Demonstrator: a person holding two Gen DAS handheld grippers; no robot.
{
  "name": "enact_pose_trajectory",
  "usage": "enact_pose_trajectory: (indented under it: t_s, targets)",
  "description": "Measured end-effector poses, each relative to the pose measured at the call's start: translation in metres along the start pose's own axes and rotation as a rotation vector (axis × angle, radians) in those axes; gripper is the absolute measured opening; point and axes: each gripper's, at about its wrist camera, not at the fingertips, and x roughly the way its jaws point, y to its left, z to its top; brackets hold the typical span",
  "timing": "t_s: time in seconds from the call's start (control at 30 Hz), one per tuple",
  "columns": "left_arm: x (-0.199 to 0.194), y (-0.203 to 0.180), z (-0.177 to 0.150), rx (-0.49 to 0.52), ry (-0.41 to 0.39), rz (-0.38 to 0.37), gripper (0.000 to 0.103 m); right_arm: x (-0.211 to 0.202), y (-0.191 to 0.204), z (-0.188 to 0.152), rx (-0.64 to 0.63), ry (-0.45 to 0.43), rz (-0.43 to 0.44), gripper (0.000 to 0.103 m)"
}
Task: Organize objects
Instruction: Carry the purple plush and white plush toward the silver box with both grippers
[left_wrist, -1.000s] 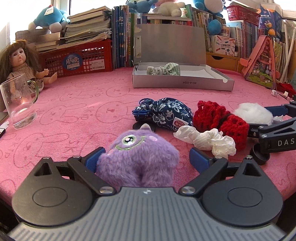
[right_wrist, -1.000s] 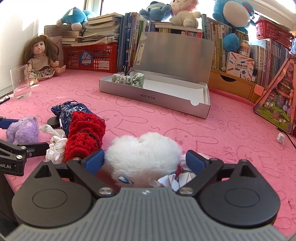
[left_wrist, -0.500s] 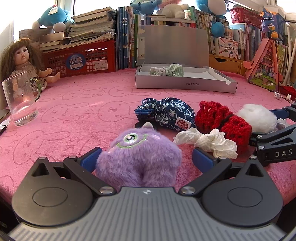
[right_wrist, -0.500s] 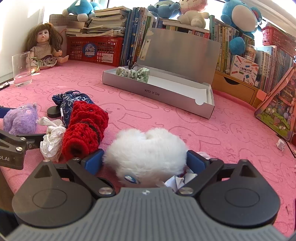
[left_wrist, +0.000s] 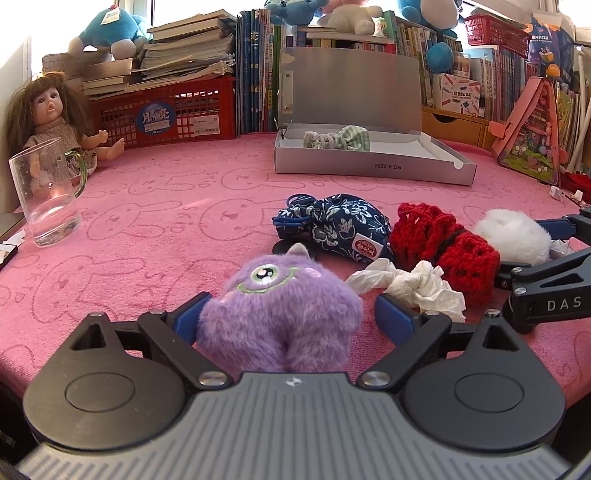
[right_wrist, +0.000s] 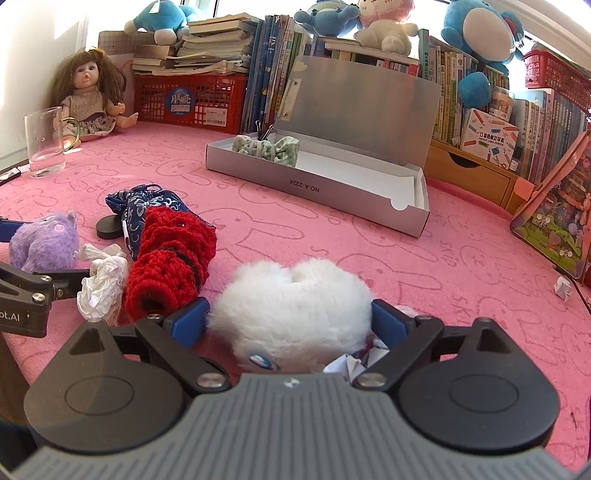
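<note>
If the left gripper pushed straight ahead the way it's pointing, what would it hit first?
The purple plush monster already sits between the left gripper fingers, whose jaws have just been closing, so it meets that first. Beyond it, probably the blue floral pouch; depth is unclear.

Pink terry cloth (left_wrist: 155, 221), matt, embossed with rabbits. Purple monster toy (left_wrist: 284, 314) and white plush (right_wrist: 295, 310): long fluffy pile. Red crochet piece (right_wrist: 173, 258): coarse open yarn. Crumpled tissue (left_wrist: 417, 288): thin paper. Grey box (right_wrist: 332, 192): smooth satin card. Glass mug (left_wrist: 48, 199): clear, glossy.
</note>
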Motion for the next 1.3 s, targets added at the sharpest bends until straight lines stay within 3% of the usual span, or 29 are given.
enact_pose_trajectory:
  t_s: [0.13, 0.53, 0.63, 0.83, 1.3]
  targets:
    - [-0.001, 0.001, 0.0, -0.005, -0.01, 0.006, 0.088, 0.0, 0.0, 0.001, 0.001, 0.004, 0.003, 0.092]
    - [0.001, 0.0, 0.003, -0.002, 0.005, 0.021, 0.089, 0.001, -0.001, 0.001, 0.013, 0.005, 0.005, 0.086]
    - [0.0, 0.0, 0.004, -0.004, 0.006, 0.023, 0.08, 0.0, -0.003, 0.002, 0.03, 0.005, 0.016, 0.082]
    - [-0.002, 0.002, 0.008, -0.011, 0.015, 0.022, 0.08, -0.006, -0.004, 0.007, 0.049, -0.018, 0.028, 0.081]
    - [-0.007, 0.004, 0.044, -0.009, -0.061, 0.02, 0.08, -0.01, -0.016, 0.025, 0.115, -0.038, 0.026, 0.081]
